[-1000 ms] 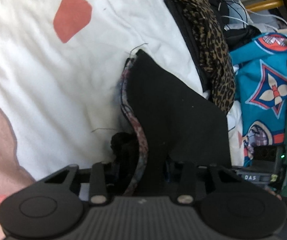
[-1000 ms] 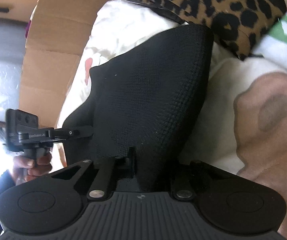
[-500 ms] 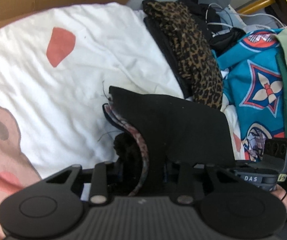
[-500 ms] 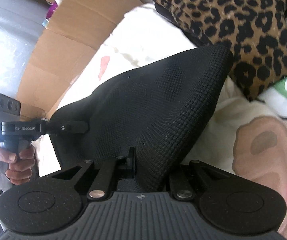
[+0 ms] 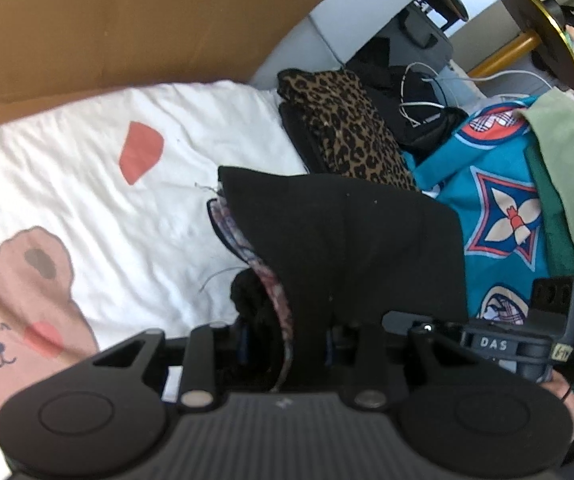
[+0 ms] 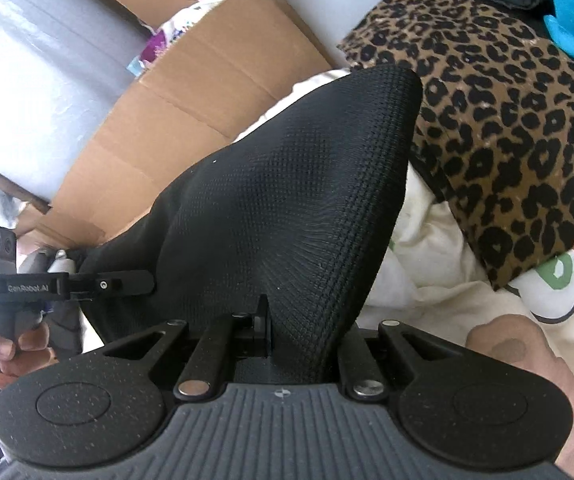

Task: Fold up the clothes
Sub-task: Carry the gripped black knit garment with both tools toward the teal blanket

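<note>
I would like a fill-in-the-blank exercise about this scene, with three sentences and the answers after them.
1. Both tongs, the left tongs and the right tongs, are shut on the same ____ garment.
2. The folded cloth beside the garment has a ____ print.
3. The white sheet under the garment shows a drawing of a ____.

Missing words: black; leopard; bear

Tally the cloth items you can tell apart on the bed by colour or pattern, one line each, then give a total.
Black, held by both tools: 1, the black garment
Leopard print: 1, the leopard-print piece
Blue patterned: 1, the blue patterned cloth
Green: 1, the green cloth
White with a bear: 1, the bear sheet
Total: 5
</note>
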`<action>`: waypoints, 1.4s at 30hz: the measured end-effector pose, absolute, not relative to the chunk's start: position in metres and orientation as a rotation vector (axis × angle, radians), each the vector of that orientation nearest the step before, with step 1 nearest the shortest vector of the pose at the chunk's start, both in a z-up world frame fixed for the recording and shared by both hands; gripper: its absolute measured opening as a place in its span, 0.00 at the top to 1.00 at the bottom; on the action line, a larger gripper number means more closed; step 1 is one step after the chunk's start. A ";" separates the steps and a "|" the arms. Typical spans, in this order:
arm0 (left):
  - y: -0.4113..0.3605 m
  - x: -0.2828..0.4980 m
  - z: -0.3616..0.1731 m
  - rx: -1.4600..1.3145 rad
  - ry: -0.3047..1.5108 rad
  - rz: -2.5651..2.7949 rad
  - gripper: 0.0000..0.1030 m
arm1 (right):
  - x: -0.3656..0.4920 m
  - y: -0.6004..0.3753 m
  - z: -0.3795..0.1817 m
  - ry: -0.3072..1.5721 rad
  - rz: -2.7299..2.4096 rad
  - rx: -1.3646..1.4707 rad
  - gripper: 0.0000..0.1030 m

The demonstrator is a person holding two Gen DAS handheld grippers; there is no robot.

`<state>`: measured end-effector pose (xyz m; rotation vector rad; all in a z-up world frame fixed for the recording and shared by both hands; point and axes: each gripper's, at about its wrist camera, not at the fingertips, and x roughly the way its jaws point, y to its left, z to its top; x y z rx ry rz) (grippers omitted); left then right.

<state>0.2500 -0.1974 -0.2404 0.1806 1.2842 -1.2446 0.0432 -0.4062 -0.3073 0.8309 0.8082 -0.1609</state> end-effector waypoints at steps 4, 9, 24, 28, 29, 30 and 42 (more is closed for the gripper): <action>-0.188 0.242 -0.227 0.158 1.256 -1.222 0.67 | 0.036 -0.406 -0.291 0.793 -0.121 0.783 0.91; -0.178 0.226 -0.206 0.112 1.203 -1.188 0.67 | 0.032 -0.409 -0.266 0.770 -0.083 0.719 0.91; -0.190 0.175 -0.129 -0.044 1.012 -1.184 0.67 | 0.010 -0.447 -0.176 0.609 -0.082 0.628 0.91; -0.205 0.159 -0.120 -0.052 0.981 -1.198 0.67 | 0.002 -0.459 -0.161 0.585 -0.105 0.585 0.91; -0.209 0.155 -0.118 -0.057 0.976 -1.201 0.67 | -0.001 -0.462 -0.157 0.581 -0.112 0.574 0.91; -0.215 0.151 -0.117 -0.065 0.972 -1.205 0.67 | -0.004 -0.466 -0.154 0.577 -0.119 0.563 0.91; -0.278 0.101 -0.101 -0.110 0.917 -1.242 0.67 | -0.041 -0.518 -0.104 0.538 -0.248 0.421 0.91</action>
